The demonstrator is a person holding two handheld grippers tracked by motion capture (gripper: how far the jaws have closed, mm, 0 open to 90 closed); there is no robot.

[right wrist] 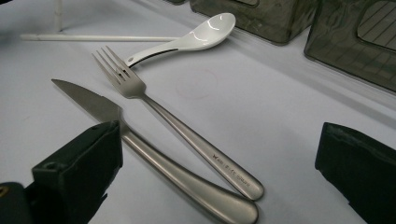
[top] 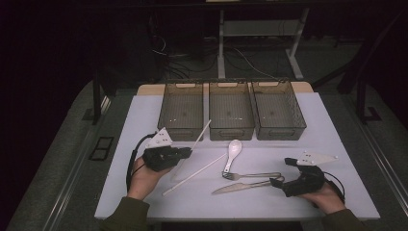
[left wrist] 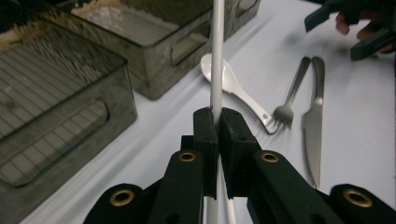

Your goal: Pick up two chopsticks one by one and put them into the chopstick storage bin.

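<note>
A white chopstick (left wrist: 217, 56) is clamped in the left hand-held gripper (left wrist: 217, 122), probably for the bins (top: 231, 113); beside the fork (right wrist: 177, 126), the right hand-held gripper (right wrist: 219, 168) is held wide open, empty.

The surface (top: 144, 125) is pale lavender-white, plain and unpatterned. At its far edge the 3 bins (top: 231, 111) are smoky translucent grey-brown, each floor ruled with a fine grid of thin lines. Just in front of the bins lies a glossy white spoon (top: 233, 150), and beside it the fork (top: 250, 175) and knife (top: 238, 186) are brushed silver-grey steel, the fork's handle stamped with a tiny dark mark. Left of the spoon, 2 chopsticks are plain matte white: one chopstick (left wrist: 216, 56) sits between the matte black jaws of the left gripper (left wrist: 217, 126), whose body carries brass-coloured rivets. The right gripper (top: 287, 174) is black too, topped by a light grey plate
</note>
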